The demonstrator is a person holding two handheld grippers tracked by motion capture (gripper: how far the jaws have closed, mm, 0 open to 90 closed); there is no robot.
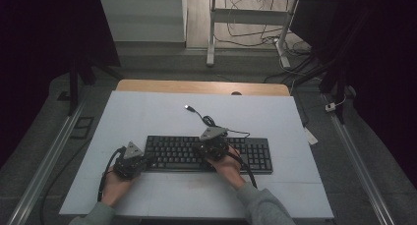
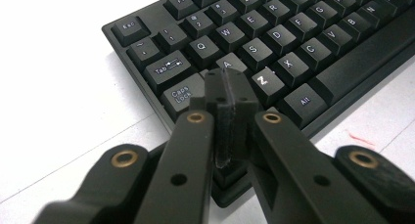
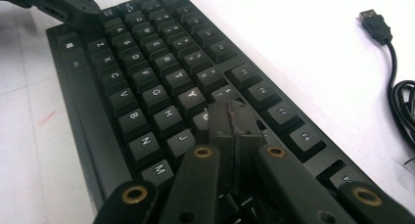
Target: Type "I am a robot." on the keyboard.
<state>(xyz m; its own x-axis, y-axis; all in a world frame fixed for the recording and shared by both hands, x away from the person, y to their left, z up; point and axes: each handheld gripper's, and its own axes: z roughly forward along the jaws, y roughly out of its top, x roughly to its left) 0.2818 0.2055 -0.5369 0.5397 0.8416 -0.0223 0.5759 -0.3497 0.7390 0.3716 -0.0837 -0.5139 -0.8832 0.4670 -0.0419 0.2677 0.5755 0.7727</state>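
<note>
A black keyboard (image 1: 209, 154) lies flat on the white table top (image 1: 147, 117), near the person's edge and roughly centred, its long side running left to right. Its cable (image 1: 209, 121) trails away over the far side of the board, coils once, and ends in a loose USB plug (image 1: 188, 107) lying on the table.

By the look of it the keyboard is a stiff, light plastic slab, unlikely to flex. The keycaps are small, smooth and slightly dished, and they give under pressure, so a closed tip would best land square on a cap's centre. To lift or shift the board, the plain front or side edge looks the better hold, since the keys themselves could pop off if pinched.

At the left, the left gripper (image 1: 132, 158) hovers over the keyboard's left end. In the left gripper view its jaws are pressed together with nothing between them, and the joined tip (image 2: 227, 89) sits over the gap between the Caps Lock (image 2: 182, 93), A and Z (image 2: 263, 80) keys; whether it touches a key I cannot tell.

At the right, the right gripper (image 1: 212, 142) is over the middle of the board. Its jaws are likewise closed on nothing, the tip (image 3: 231, 117) pointing down near the Y (image 3: 192, 94) and H keys, just beside the row above.
</note>
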